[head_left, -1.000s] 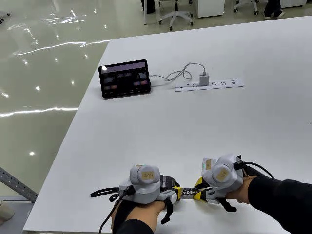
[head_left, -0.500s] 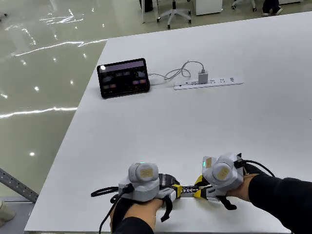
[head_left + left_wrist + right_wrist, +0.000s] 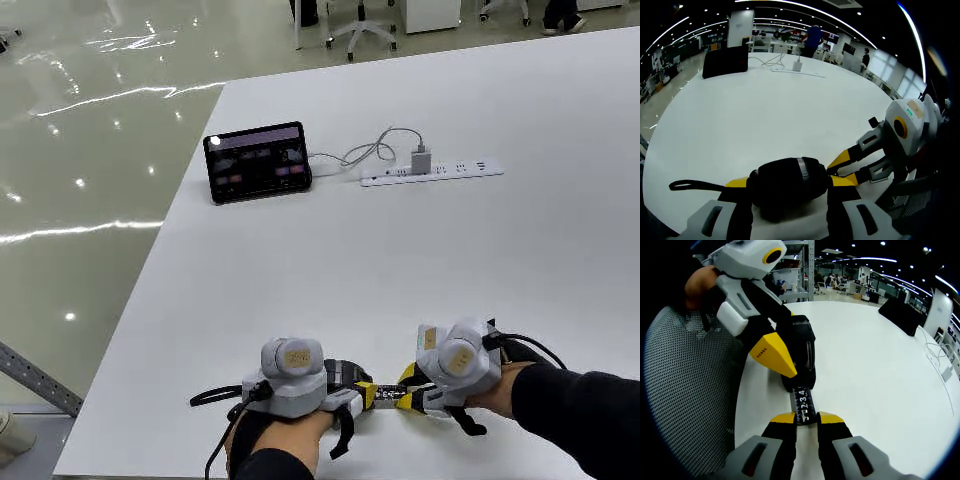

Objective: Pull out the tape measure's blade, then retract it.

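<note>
While the left claw (image 3: 790, 184) clenched the black tape measure (image 3: 801, 352) at the near edge of the table (image 3: 400, 250), the right claw (image 3: 806, 418) pinched its short, numbered blade (image 3: 803, 405) beside it.

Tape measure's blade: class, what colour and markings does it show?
Black blade strip with white numerals and ticks; clearest in right gripper view.

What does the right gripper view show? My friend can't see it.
The right claw pinches the end of a tape measure's blade, which is pulled a short way out with its numbers showing. The left claw grips the black case on a white table.
</note>
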